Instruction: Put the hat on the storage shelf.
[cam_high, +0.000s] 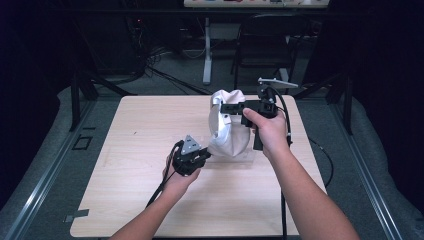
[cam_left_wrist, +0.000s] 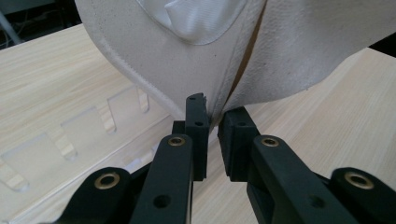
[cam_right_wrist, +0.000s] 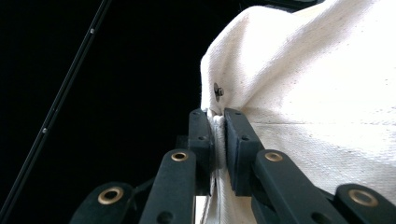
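Forearms come in nearest the camera, each hand carrying a gripper, and everything gathers round one landmark: the bag (cam_high: 227, 125), a pale canvas thing held up over the far right part of the table (cam_high: 150, 200).

Taking things from largest down: the table is a broad sheet of light wood with plenty of bare surface to the near and left side of the bag, and its far and right edges lie fairly close behind and beside the bag. Beyond those edges there are a chair and cables on the floor, so I would judge the free side for any swing is toward the person and to the left.

The bag itself hangs slack and folded, so it looks light, soft and floppy; it will sag wherever it is not held. Stitched hems and the riveted corner (cam_right_wrist: 217, 91) look like the firmest places to take it.

Under the bag lies a clear plastic piece (cam_left_wrist: 84, 135) with cut-out slots, flat on the wood.

The right gripper (cam_high: 231, 108) is up at the bag's top, its jaws clamped on a fold of cloth just below the rivet. The left gripper (cam_left_wrist: 212, 135) sits at the bag's lower near edge, jaws nearly together with the hem running down into the narrow gap; whether they truly pinch it I cannot tell.
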